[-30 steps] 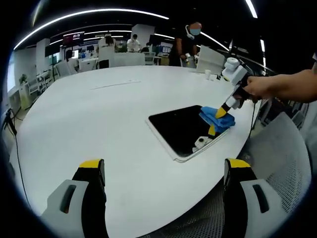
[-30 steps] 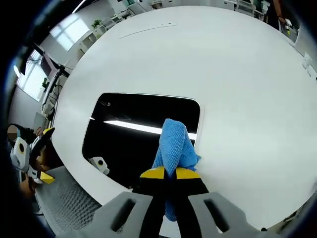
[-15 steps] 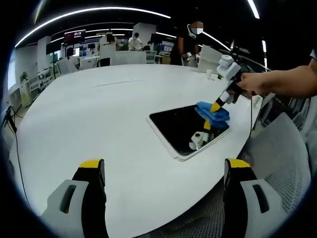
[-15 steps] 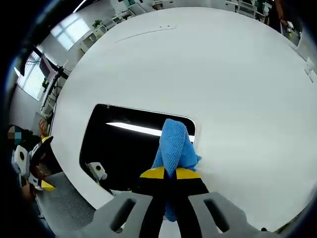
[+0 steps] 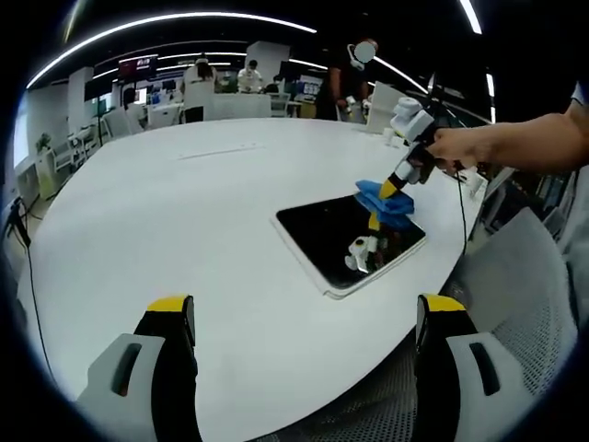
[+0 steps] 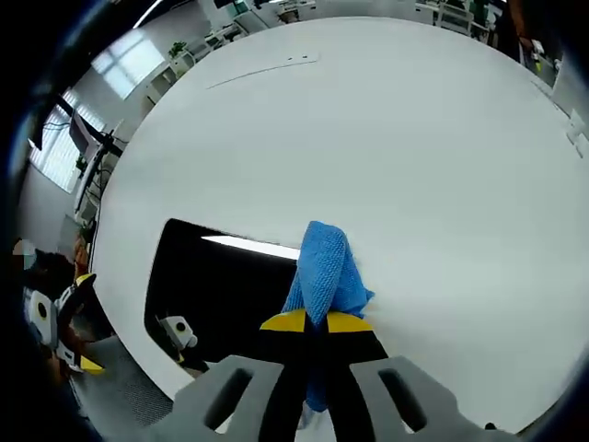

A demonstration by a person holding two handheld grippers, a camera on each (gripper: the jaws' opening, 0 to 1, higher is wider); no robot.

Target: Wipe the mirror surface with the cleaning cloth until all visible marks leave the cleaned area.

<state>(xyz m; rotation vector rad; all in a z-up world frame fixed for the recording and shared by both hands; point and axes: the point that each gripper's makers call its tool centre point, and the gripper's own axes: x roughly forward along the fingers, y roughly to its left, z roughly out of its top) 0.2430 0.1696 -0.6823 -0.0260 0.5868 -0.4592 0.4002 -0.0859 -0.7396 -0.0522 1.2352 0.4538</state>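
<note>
In the right gripper view, the right claw (image 6: 309,324) is clenched on a folded blue cloth (image 6: 324,276), jaws pinched together with the cloth bunched between their yellow tips and standing out ahead of them; just beyond and to the left of the tips lies the mirror (image 6: 221,285), a dark rounded rectangle flat on the white table (image 6: 414,157), the cloth resting at its far edge where glass meets tabletop. In the left gripper view, the left claw (image 5: 304,318) hangs released and empty, jaws wide apart over the near table edge, the mirror (image 5: 336,241) well ahead of it and to the right, the cloth (image 5: 386,201) pressed on its far corner by the right claw (image 5: 394,184), held in a person's hand (image 5: 451,147). The cloth looks soft, light and limp, likely to fold and drag under pressure, so a firm pinch on the bunched middle seems right; the mirror looks thin, stiff, smooth and fragile, and may slide on the slick table if pushed sideways, so the idle claw could steady its frame. Hard to make out: any marks on the glass, which shows only dark reflections of ceiling lights and of the gripper; how much cloth is flat on the surface; the mirror's near edge in the right gripper view, cut off by the jaws; beyond, desks and people are small and blurred.
</note>
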